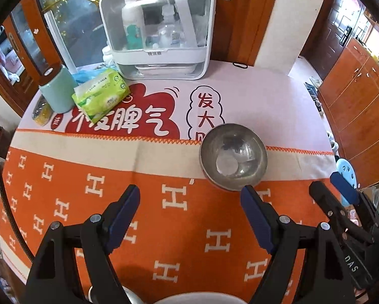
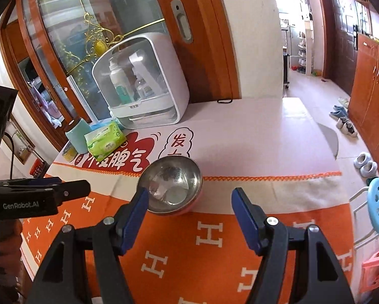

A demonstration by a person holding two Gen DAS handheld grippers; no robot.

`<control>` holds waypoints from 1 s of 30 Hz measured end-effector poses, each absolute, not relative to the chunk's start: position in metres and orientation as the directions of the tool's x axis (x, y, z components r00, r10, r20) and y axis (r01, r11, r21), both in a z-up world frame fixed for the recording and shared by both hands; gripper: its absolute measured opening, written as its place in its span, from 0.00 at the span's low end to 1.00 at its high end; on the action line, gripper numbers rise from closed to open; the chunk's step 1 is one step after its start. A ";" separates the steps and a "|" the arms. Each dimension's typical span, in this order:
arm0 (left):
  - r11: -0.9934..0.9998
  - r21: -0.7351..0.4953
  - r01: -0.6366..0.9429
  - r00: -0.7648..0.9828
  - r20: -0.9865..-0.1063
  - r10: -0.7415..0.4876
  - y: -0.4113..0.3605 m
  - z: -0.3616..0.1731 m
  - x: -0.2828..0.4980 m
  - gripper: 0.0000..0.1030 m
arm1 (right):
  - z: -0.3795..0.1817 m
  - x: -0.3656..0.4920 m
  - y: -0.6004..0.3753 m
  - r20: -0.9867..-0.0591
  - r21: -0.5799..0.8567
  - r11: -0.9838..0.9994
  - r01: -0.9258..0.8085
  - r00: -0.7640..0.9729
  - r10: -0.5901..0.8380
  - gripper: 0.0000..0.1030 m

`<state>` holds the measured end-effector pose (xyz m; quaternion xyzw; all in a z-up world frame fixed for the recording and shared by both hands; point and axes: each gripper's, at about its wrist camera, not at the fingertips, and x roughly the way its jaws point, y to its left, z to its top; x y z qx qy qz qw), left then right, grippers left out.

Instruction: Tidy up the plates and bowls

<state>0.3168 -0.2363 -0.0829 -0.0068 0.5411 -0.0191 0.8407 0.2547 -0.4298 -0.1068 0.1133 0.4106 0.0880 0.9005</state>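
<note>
**Both grippers open, steel bowl ahead on the table**

The steel bowl (image 1: 233,156) stands upright on the cloth-covered table (image 1: 62,202), straddling the seam between the orange patterned cloth and the pink printed sheet.

Left gripper (image 1: 190,197): jaws spread wide, nothing held. The bowl lies ahead and to the right of its centreline; the right fingertip (image 1: 249,193) sits at the bowl's near rim in the left wrist view, contact not confirmed.

Right gripper (image 2: 189,198): jaws spread wide, nothing held. The bowl (image 2: 170,185) lies just ahead and left of centre; the left fingertip (image 2: 141,198) overlaps the bowl's near left edge, contact not confirmed.

At the table's far side stand a white storage box (image 1: 156,27), a green tissue pack (image 1: 100,93) and a pale green cup (image 1: 59,88), all well apart from the bowl.
</note>
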 end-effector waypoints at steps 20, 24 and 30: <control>0.989 -0.144 0.016 0.354 -0.925 -0.140 -0.251 -0.189 0.370 0.78 | -0.192 0.290 -0.427 -0.716 0.423 0.905 -0.046 0.595 0.364 0.66; 0.987 -0.163 0.003 0.336 -0.929 -0.155 -0.247 -0.202 0.375 0.78 | -0.206 0.293 -0.426 -0.715 0.450 0.892 -0.032 0.586 0.382 0.66; 0.982 -0.188 -0.012 0.305 -0.936 -0.176 -0.245 -0.221 0.379 0.68 | -0.219 0.298 -0.429 -0.707 0.493 0.870 -0.014 0.577 0.410 0.66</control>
